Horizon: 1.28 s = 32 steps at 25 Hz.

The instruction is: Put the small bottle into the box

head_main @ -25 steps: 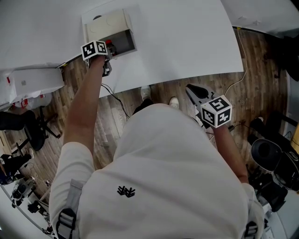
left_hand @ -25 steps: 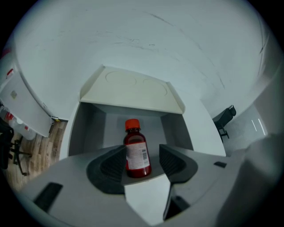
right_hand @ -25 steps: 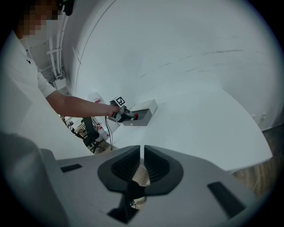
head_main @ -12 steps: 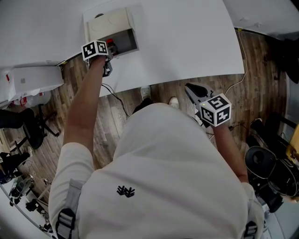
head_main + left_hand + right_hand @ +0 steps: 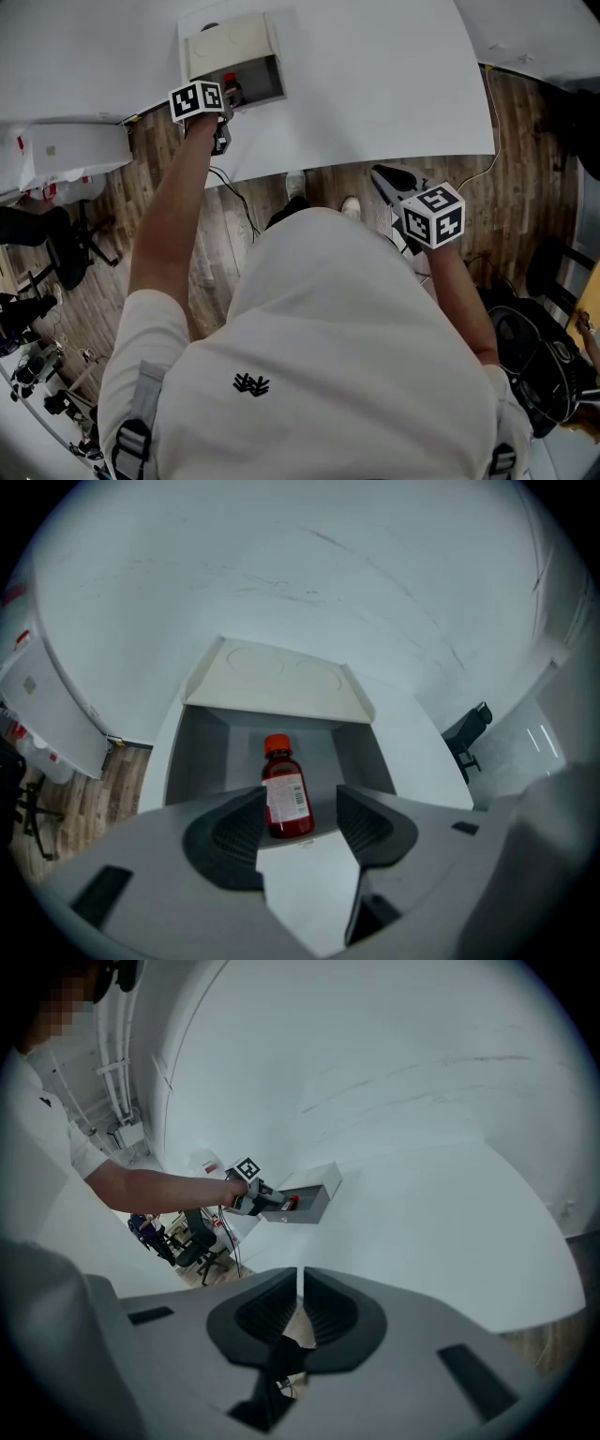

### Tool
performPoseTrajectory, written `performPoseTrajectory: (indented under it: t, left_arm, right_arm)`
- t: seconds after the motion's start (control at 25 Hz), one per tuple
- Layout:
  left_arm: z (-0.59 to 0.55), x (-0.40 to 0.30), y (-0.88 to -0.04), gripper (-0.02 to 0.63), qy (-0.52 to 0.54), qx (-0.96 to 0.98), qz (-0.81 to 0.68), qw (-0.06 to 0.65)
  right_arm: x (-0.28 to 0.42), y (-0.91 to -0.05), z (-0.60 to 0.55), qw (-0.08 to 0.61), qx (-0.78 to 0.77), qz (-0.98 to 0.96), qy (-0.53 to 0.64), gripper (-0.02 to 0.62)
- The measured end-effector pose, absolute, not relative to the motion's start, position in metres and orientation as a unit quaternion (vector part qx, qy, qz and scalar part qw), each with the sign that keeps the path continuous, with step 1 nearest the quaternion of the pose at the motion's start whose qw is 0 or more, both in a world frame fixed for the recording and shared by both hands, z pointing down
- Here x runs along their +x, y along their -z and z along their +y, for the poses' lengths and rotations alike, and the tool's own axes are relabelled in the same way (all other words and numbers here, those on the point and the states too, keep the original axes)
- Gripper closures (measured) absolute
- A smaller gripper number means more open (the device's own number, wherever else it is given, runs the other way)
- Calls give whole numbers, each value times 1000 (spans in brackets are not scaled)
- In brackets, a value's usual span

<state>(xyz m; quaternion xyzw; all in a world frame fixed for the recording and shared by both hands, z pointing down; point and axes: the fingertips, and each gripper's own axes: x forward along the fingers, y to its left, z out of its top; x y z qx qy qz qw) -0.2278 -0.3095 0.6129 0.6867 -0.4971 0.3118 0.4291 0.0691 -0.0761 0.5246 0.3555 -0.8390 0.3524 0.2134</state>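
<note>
A small red bottle (image 5: 284, 794) with an orange cap rests inside the grey box (image 5: 202, 752), whose cream lid (image 5: 281, 682) is folded back. In the head view the box (image 5: 246, 39) sits near the white table's (image 5: 375, 75) front left edge, with the bottle (image 5: 230, 91) at its opening. My left gripper (image 5: 300, 801) is open, its jaws on either side of the bottle's base without touching it; the head view shows this gripper (image 5: 221, 101) at the box mouth. My right gripper (image 5: 300, 1283) is shut and empty, held off the table's front edge (image 5: 382, 178).
A white appliance (image 5: 70, 150) stands left of the table. An office chair (image 5: 47, 248) and a cable (image 5: 234, 202) are on the wood floor. Dark equipment (image 5: 544, 356) sits at the lower right. The person's torso fills the lower head view.
The left gripper has drawn back slightly from the box while the bottle stays inside. The right gripper has hardly moved.
</note>
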Motion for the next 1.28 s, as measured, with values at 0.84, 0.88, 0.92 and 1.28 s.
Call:
performPoseTrajectory:
  t: [0.84, 0.88, 0.92, 1.28]
  left_arm:
    - [-133, -116, -551, 598, -241, 772, -453, 376]
    - [-119, -107, -551, 600, -239, 779, -444, 373]
    - [-105, -97, -550, 600, -236, 787, -433, 372]
    - [-12, -29, -544, 600, -247, 835, -339, 357]
  right_arm:
    - [71, -533, -48, 243, 288, -866, -329, 588]
    - [73, -534, -44, 241, 286, -867, -328, 588]
    - [74, -535, -39, 238, 284, -868, -329, 588]
    - [94, -536, -6, 219, 294, -865, -342, 589]
